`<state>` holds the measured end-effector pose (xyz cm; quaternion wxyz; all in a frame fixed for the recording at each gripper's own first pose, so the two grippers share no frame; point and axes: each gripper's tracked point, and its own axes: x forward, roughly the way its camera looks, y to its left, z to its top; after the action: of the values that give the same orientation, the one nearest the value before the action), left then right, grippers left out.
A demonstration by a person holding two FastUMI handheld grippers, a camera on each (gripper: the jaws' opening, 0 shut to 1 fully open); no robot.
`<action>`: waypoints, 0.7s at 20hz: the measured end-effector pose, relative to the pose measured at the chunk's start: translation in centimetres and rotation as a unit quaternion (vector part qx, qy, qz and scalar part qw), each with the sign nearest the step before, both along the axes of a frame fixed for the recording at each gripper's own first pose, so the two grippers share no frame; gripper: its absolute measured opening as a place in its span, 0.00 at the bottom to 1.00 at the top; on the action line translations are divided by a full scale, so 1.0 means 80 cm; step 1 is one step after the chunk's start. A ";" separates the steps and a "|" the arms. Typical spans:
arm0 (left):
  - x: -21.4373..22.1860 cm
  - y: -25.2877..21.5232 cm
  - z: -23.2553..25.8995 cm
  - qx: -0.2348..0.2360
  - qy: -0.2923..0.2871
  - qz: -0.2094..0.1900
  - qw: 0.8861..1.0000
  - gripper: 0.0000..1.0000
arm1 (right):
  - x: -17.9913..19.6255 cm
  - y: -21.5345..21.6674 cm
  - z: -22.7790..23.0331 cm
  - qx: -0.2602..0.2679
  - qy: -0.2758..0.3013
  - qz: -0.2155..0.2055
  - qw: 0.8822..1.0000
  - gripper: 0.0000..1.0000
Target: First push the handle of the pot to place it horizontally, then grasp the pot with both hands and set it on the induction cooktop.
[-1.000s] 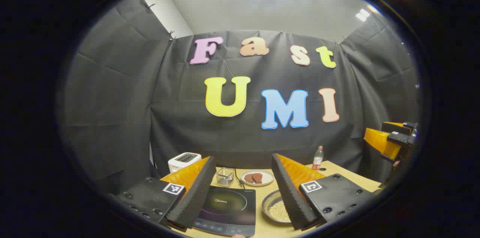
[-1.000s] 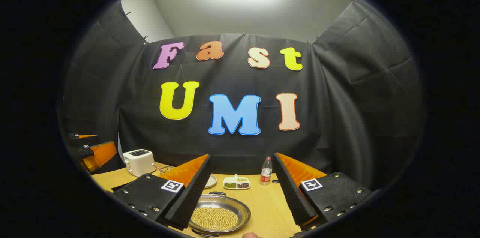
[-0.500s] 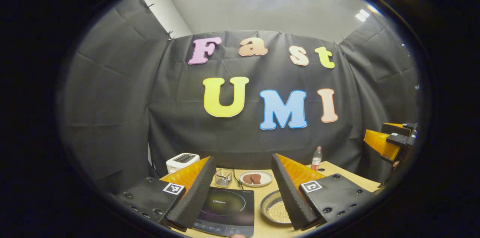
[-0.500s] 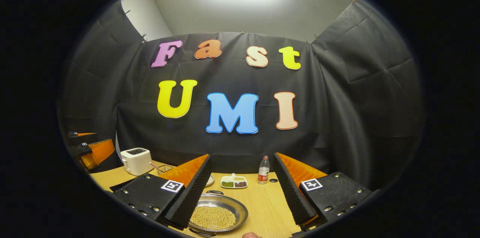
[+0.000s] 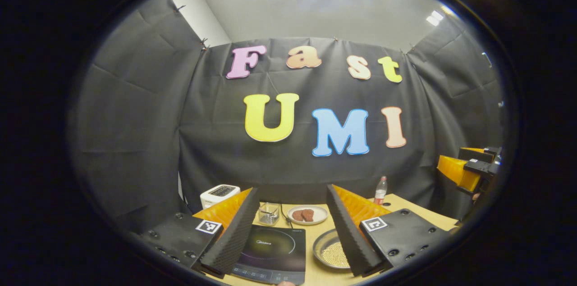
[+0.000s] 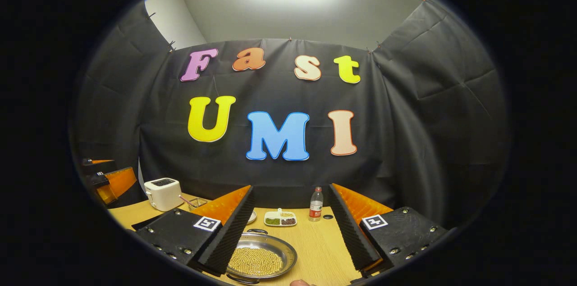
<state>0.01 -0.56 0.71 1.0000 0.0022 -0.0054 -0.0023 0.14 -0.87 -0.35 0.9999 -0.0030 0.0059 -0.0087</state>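
Steel pot [image 6: 261,256] of beans sits on the table right of the induction cooktop [image 5: 274,252]; we'd grip its small loop handles, expecting weight, slick metal. Left gripper [image 5: 290,232], right gripper [image 6: 290,227] both wide, empty

At lower centre of the left gripper view, a finger covers the right half of the pot [image 5: 331,250]. In the right gripper view its [image 6: 261,256] left rim sits behind a finger, and the tray's [image 6: 280,218] contents are too small to tell.
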 end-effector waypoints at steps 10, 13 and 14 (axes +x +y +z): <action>-0.006 -0.002 0.006 0.001 -0.003 0.004 1.000 0.96 | -0.002 0.008 -0.009 0.007 0.017 0.022 1.000 0.96; -0.009 -0.005 0.005 0.003 -0.003 0.003 1.000 0.92 | -0.003 0.006 -0.009 0.005 0.015 0.018 1.000 0.69; -0.010 -0.006 0.006 0.003 -0.004 0.003 1.000 0.92 | -0.003 0.002 -0.005 0.003 0.012 0.017 1.000 0.64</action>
<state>-0.77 -1.03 1.21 0.9999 0.0055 -0.0090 0.0009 -0.10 -0.70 -0.78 0.9998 0.0001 0.0174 0.0080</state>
